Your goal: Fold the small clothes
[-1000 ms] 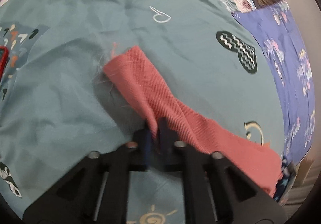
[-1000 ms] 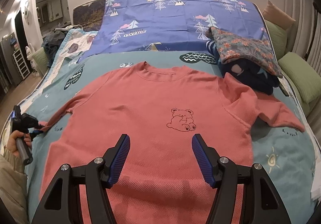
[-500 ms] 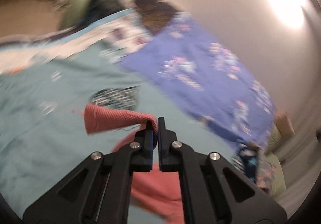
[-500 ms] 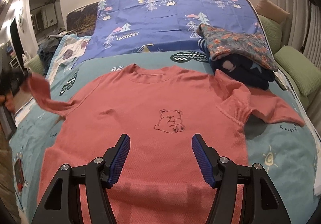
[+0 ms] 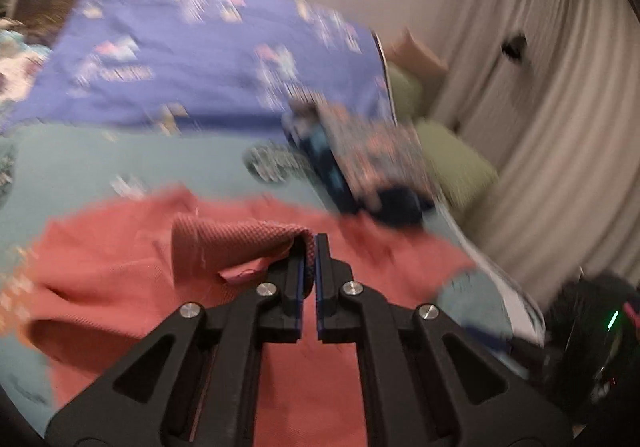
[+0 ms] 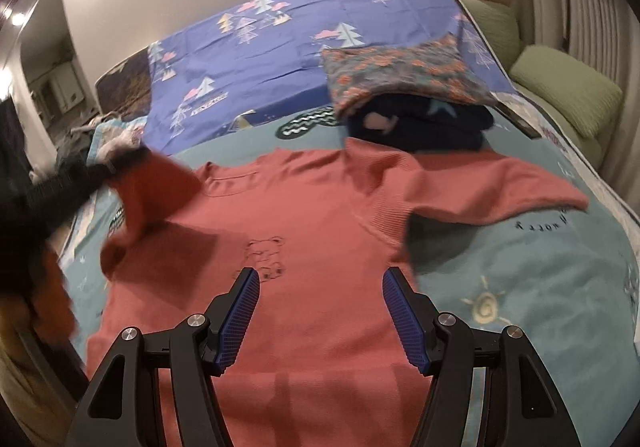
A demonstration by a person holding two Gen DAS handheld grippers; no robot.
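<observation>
I found the coral knit sweater flat on the bed, hem at the near edge. My left hand-held gripper was clamped on its limp sleeve cuff; the right hand-held gripper stood apart, empty. I judged it soft and light, best taken at cuffs.

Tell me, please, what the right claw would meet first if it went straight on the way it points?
Most likely the chest of the pink shirt, around the bear print. The open right claw points down at it with nothing between, though depth is hard to judge.
</observation>
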